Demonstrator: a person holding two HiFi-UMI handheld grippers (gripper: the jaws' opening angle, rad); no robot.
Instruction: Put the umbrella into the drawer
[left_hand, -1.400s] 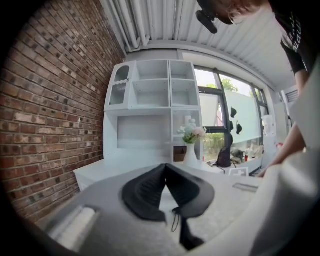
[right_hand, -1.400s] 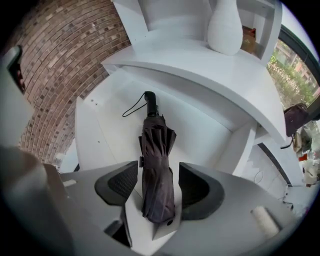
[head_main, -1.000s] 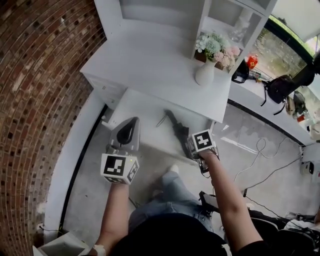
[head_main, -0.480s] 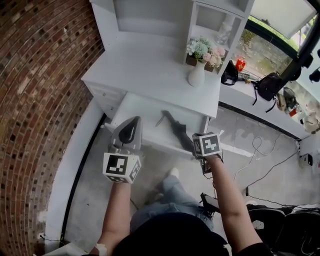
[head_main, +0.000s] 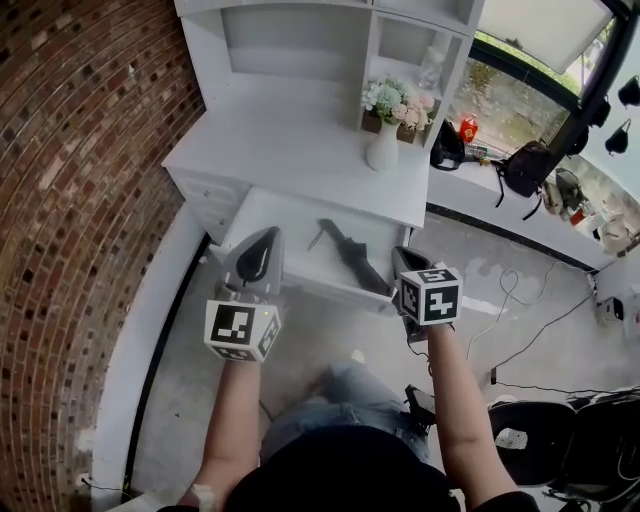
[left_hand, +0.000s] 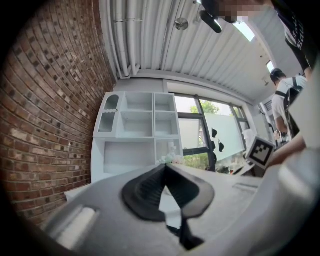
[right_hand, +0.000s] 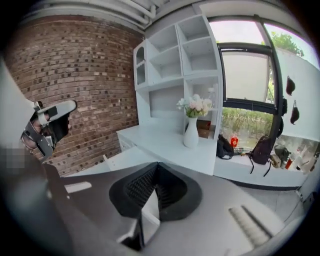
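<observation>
In the head view the left gripper (head_main: 266, 238) covered the near left corner of the drawer (head_main: 290, 215), and the right gripper (head_main: 402, 254) hid its near right corner. The top edge cut off the shelf unit (head_main: 300, 45). A red thing (head_main: 467, 130) on the window ledge (head_main: 470, 195) was too small to identify. In the left gripper view the gripper's own body hid the drawer and the umbrella (head_main: 350, 255), and the right edge cut off a person (left_hand: 286, 95). The right gripper view likewise hid the umbrella and most of the drawer.
</observation>
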